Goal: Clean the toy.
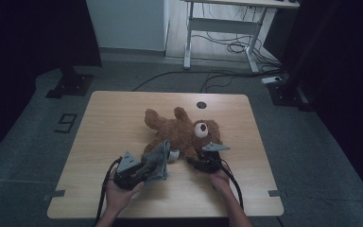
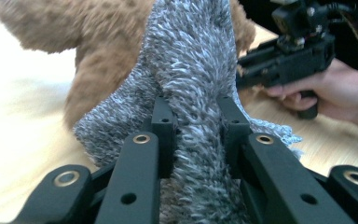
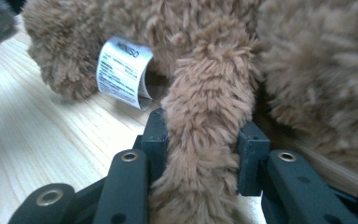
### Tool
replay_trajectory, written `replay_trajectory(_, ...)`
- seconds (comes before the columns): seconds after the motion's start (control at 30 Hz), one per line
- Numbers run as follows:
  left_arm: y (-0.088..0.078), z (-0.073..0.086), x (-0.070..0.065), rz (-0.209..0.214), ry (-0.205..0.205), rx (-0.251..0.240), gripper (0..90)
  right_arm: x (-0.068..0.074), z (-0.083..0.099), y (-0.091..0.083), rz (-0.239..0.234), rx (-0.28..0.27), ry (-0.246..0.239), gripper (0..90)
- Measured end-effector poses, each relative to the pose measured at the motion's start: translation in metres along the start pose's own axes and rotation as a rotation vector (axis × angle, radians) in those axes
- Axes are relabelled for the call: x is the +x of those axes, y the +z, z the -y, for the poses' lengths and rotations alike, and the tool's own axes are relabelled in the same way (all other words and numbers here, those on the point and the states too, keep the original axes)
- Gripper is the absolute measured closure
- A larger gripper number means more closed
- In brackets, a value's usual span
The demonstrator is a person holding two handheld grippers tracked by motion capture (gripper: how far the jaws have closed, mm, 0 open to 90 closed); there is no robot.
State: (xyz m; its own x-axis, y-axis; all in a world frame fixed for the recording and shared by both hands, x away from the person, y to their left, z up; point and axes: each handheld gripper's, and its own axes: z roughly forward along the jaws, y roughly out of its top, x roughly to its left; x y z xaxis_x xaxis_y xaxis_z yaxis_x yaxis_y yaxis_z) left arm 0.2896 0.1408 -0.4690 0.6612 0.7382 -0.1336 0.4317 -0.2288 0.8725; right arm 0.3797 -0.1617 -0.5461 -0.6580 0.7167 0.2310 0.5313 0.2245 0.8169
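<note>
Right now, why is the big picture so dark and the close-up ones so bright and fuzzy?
High view: dim all over, black at both sides, the teddy bear small and soft. Left gripper view: the table glares almost white, the grey knitted cloth sharp, the bear behind it blurred. Right gripper view: the white label reads clearly; the fur at far right smears.

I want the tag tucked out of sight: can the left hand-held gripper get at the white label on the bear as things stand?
Probably not yet. The left hand-held gripper is shut on the grey cloth, so it has no free jaws, though the white label lies exposed close by.
</note>
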Motion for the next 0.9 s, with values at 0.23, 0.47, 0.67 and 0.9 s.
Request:
replay_trajectory(0.23,0.040,-0.029,-0.003,0.017,0.022,0.016,72.9,0.002,-0.002,-0.007,-0.011,-0.039,0.005,63.8)
replay_trajectory(0.47,0.098,-0.049,-0.010,0.000,0.038,0.092,72.9,0.000,-0.005,-0.011,-0.013,-0.091,0.030,65.0)
replay_trajectory(0.67,0.112,-0.033,0.005,-0.031,0.016,0.134,73.9,-0.005,-0.006,-0.017,-0.013,-0.105,0.039,66.9)
replay_trajectory(0.9,0.085,-0.023,0.019,-0.103,0.015,0.119,74.2,-0.011,-0.008,-0.022,-0.030,-0.115,0.049,67.6)
